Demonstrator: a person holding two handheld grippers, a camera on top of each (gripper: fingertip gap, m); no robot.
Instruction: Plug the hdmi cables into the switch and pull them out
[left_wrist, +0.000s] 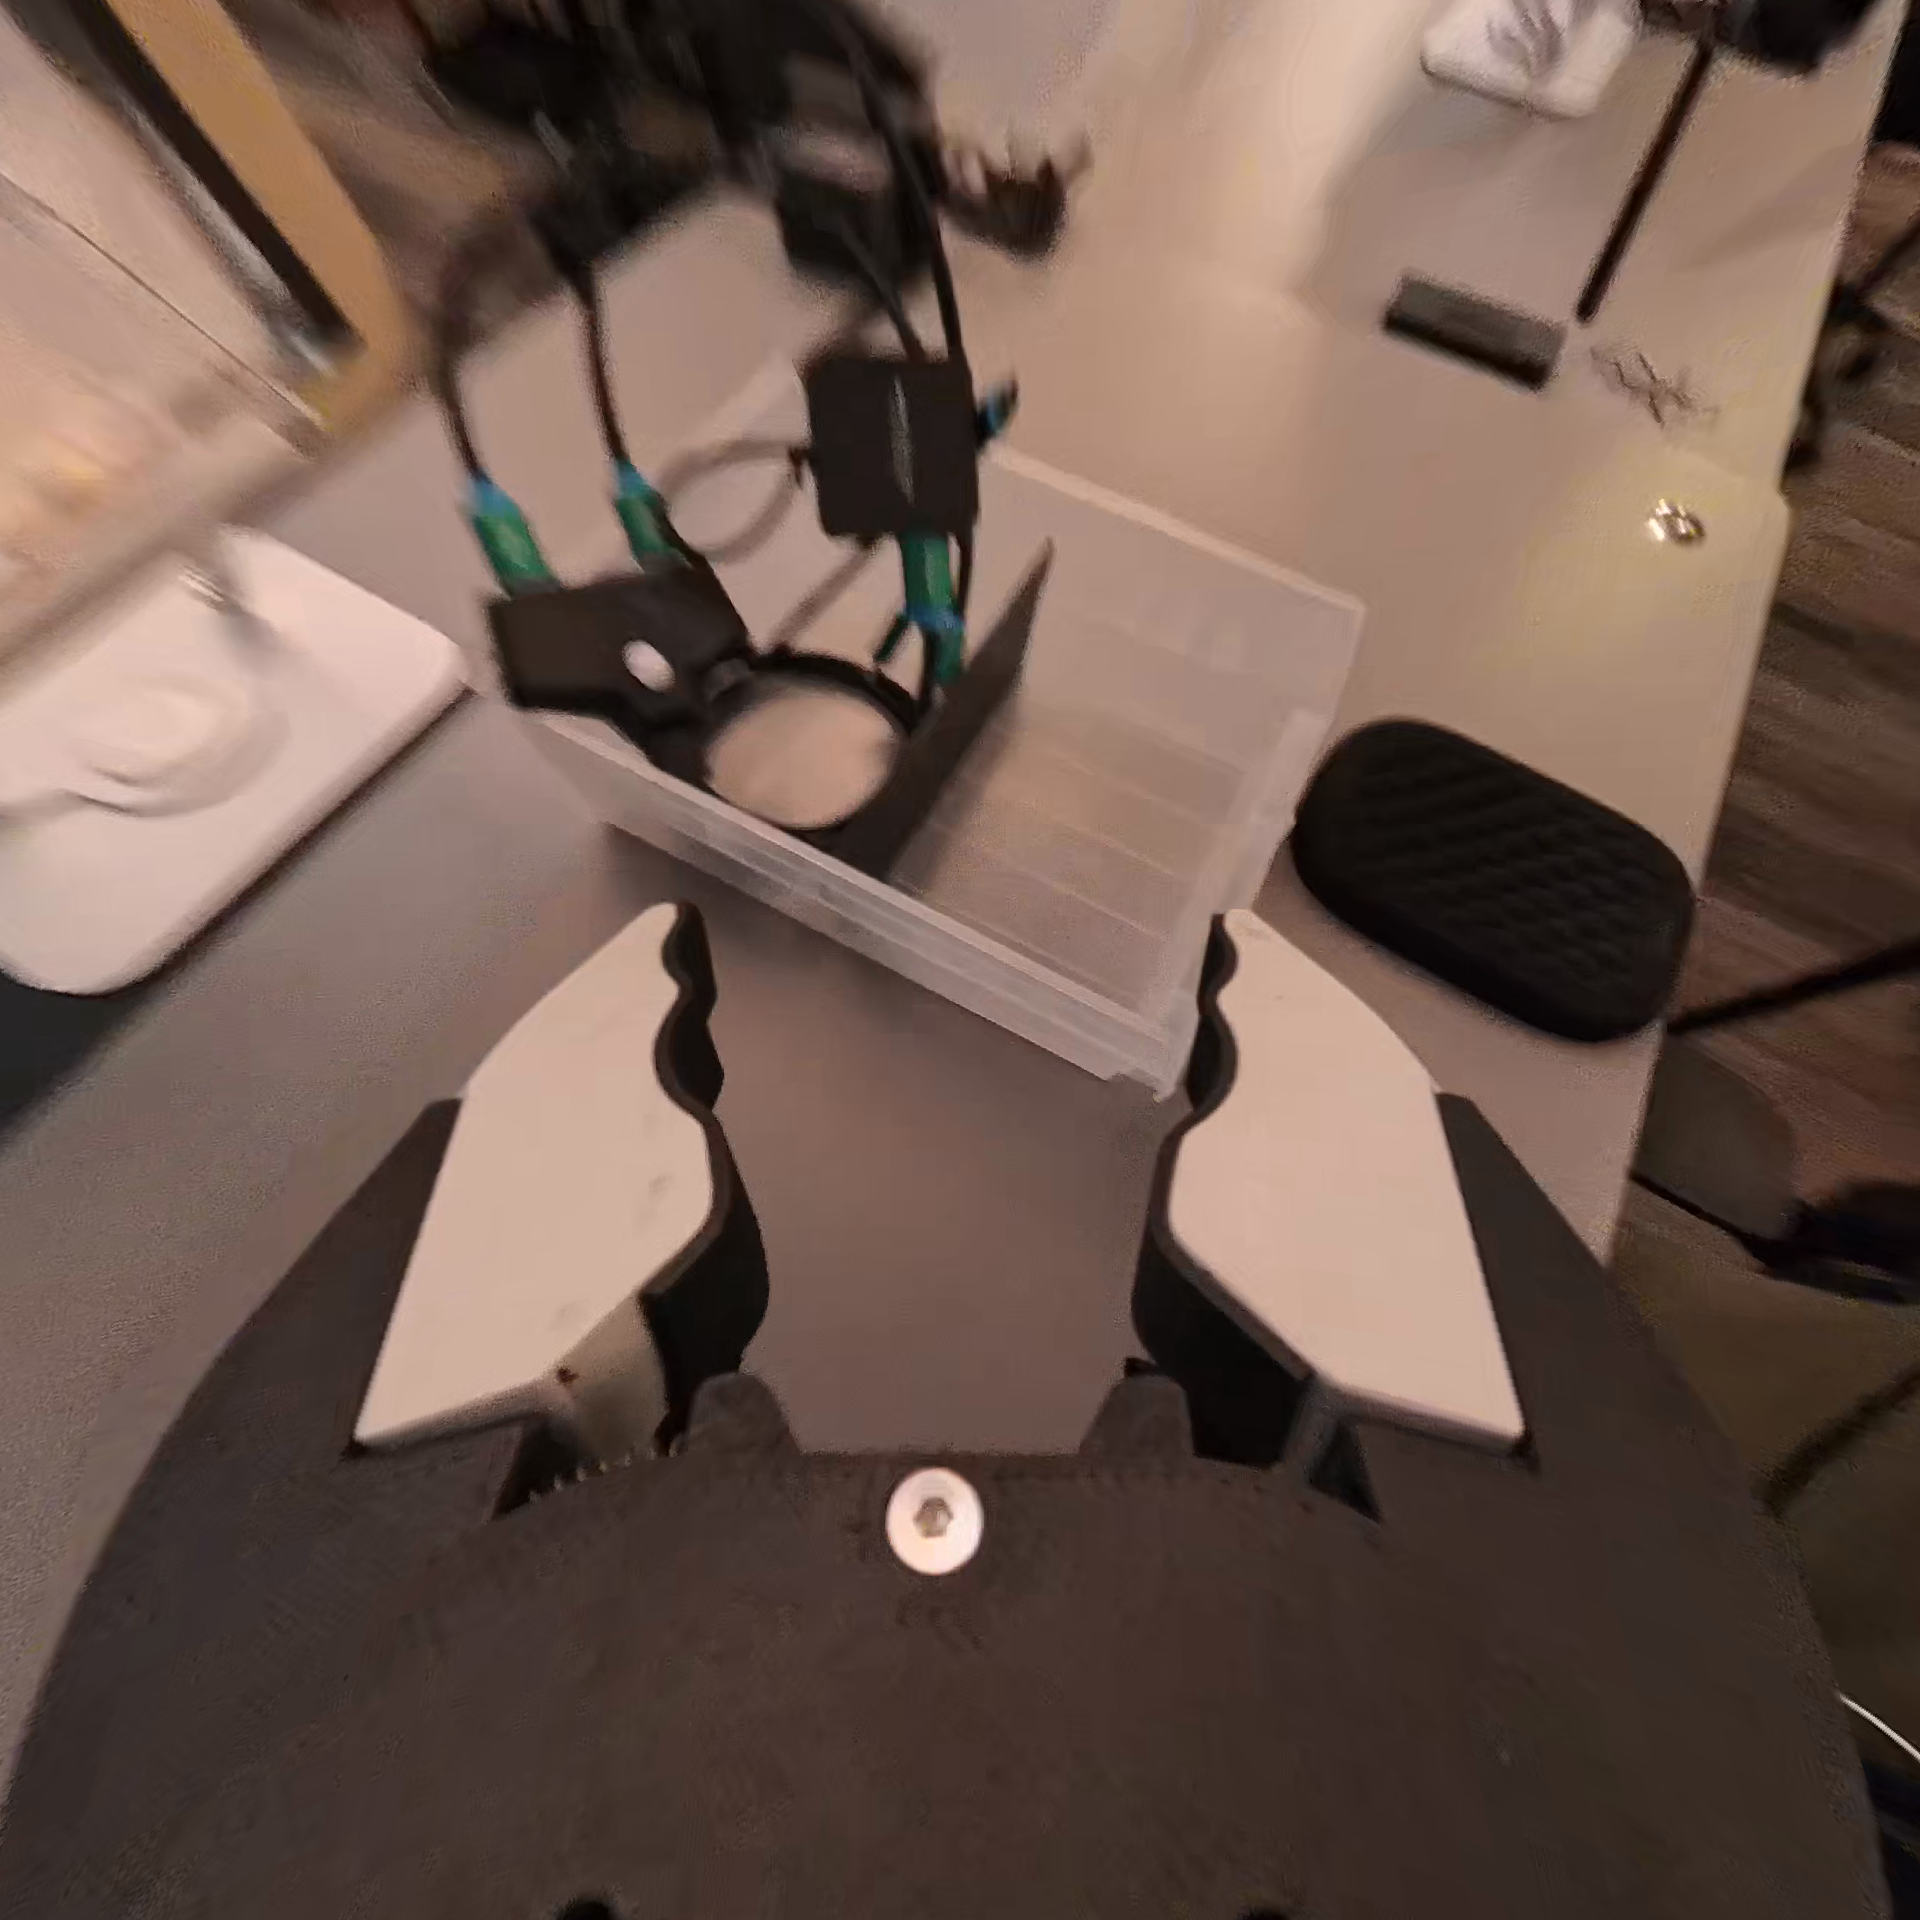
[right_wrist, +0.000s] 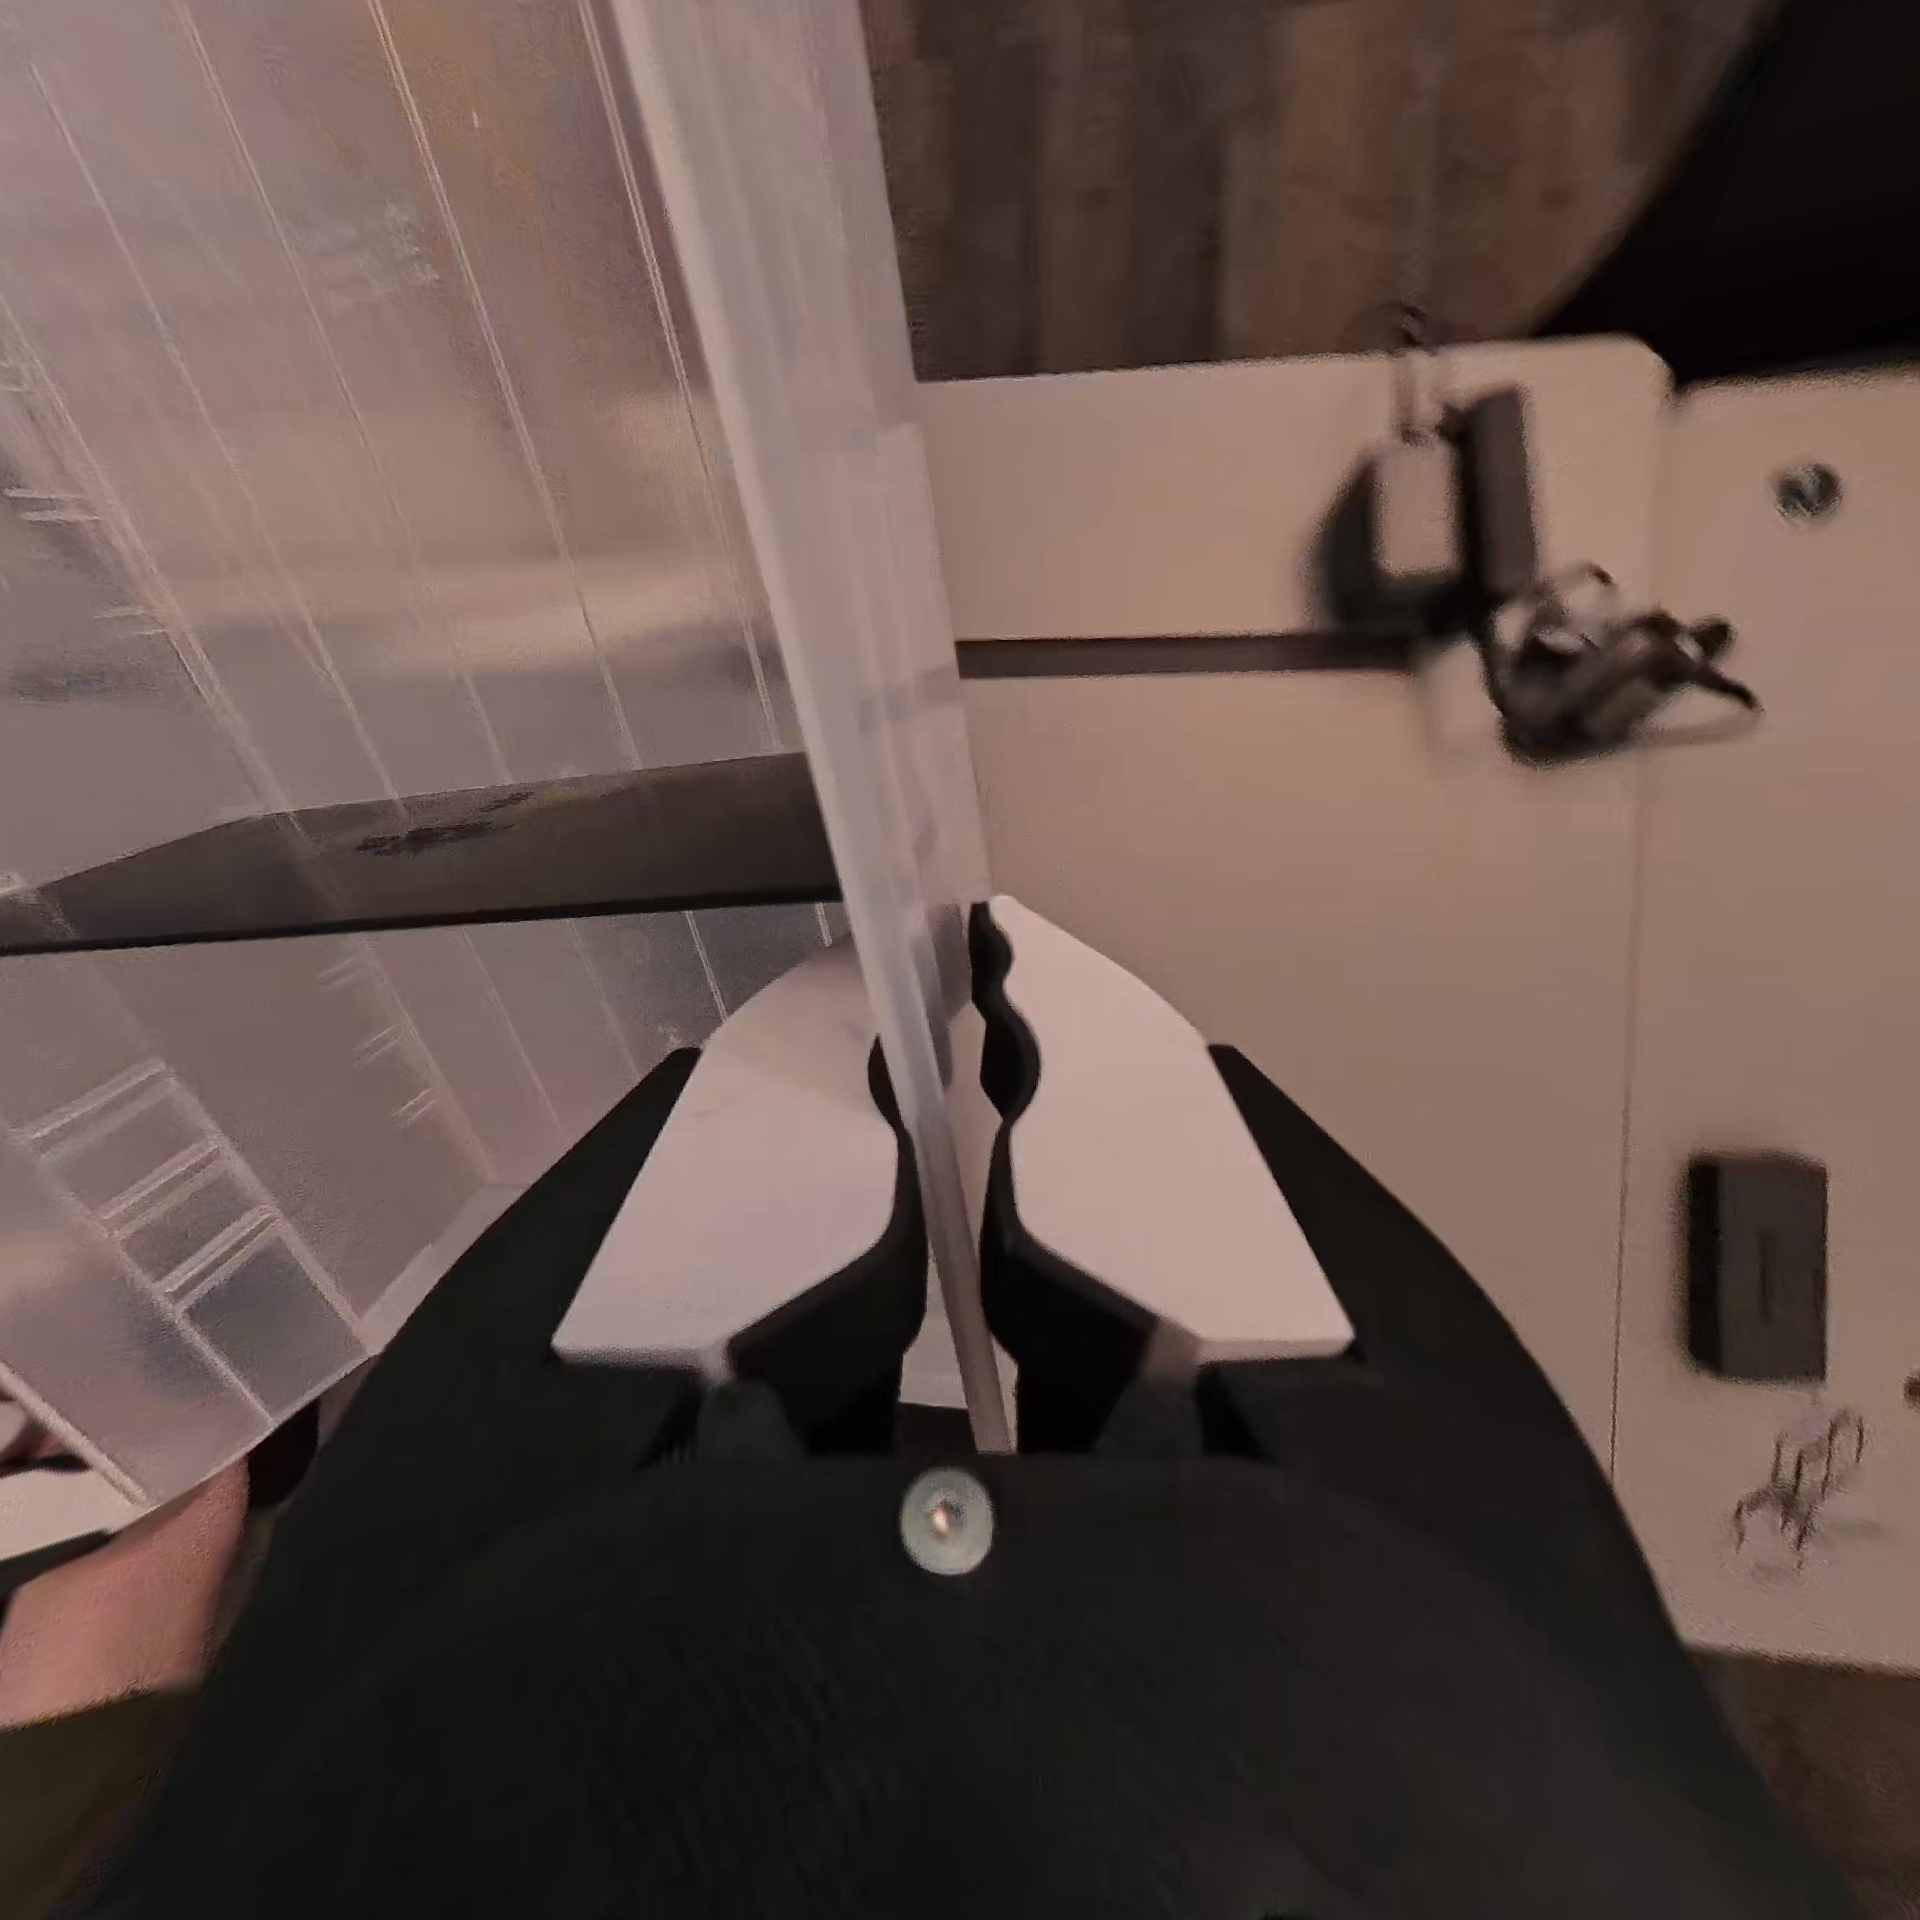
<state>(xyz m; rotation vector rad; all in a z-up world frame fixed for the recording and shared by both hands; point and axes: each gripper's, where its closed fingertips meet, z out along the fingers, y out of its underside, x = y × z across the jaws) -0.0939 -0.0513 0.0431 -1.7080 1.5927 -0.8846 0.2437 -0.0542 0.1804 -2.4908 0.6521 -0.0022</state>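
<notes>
In the left wrist view a black HDMI switch (left_wrist: 613, 644) lies at the far end of a clear plastic box (left_wrist: 1091, 790), with two black cables with green plugs (left_wrist: 509, 540) in it. A second black switch (left_wrist: 894, 447) hangs above, with a green-plugged cable (left_wrist: 930, 582) below it. A round black-rimmed disc (left_wrist: 800, 748) sits in the box beside a black divider (left_wrist: 966, 727). My left gripper (left_wrist: 956, 935) is open and empty, short of the box's near wall. My right gripper (right_wrist: 940, 966) is shut on the clear box's wall (right_wrist: 894, 935). The picture is blurred.
A white tray (left_wrist: 156, 748) lies left of the box on the grey table (left_wrist: 312, 1091). A black padded armrest (left_wrist: 1486, 873) is at the right. Beyond are white tables (right_wrist: 1299, 935) with a black clamp and tangled cables (right_wrist: 1558, 644), and a small black box (right_wrist: 1756, 1262).
</notes>
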